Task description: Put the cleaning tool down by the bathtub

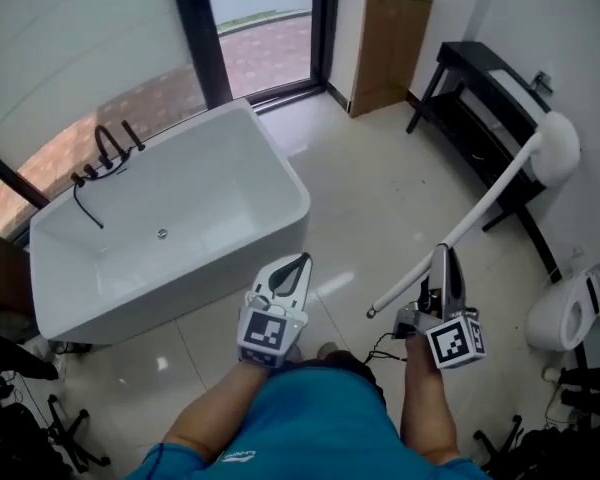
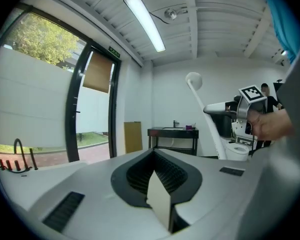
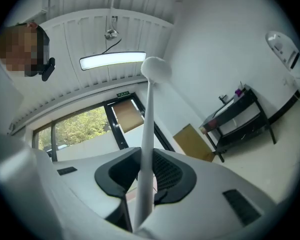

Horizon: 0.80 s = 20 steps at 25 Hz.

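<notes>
The cleaning tool is a long white handle with a rounded white head. My right gripper is shut on the handle near its lower end. The handle slants up to the right, with the head above the black table. In the right gripper view the handle runs up between the jaws to the head. The white bathtub stands to the left, with a black faucet at its far end. My left gripper hovers beside the tub's near right corner, shut and holding nothing.
A black console table stands against the right wall, and a toilet sits nearer me. A brown board leans by the glass door. Dark stands and cables lie at the lower left and the lower right.
</notes>
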Each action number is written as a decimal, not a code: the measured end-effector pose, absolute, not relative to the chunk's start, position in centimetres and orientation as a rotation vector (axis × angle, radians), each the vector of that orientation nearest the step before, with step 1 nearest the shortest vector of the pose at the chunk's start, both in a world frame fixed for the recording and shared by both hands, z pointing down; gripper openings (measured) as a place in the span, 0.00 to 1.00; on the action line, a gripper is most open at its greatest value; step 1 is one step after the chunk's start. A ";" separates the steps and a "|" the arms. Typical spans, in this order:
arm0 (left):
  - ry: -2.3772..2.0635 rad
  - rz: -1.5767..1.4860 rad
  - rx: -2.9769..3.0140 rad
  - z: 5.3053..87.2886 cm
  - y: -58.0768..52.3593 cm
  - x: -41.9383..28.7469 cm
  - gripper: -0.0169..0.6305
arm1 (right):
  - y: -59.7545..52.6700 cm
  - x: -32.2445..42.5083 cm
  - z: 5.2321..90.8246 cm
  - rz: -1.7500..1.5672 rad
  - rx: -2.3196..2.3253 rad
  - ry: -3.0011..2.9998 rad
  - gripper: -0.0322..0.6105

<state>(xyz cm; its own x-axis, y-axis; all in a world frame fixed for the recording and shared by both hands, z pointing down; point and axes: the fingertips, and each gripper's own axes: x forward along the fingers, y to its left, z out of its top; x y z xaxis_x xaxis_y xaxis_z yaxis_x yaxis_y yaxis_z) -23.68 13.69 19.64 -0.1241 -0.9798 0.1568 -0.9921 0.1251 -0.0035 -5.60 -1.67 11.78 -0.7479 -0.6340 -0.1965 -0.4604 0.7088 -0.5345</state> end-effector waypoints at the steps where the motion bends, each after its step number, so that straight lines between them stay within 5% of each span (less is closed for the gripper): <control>1: -2.290 0.167 1.959 19.7 14.0 -24.4 0.03 | -1.8 -6.8 12.1 -0.689 -0.822 2.560 0.20; 11: -2.436 0.283 1.682 22.3 23.3 -30.7 0.03 | 3.4 -16.9 17.6 -0.910 -0.573 2.635 0.20; 20: -2.311 0.350 1.813 28.2 28.4 -40.0 0.03 | 11.7 -23.8 26.9 -1.152 -0.820 2.572 0.20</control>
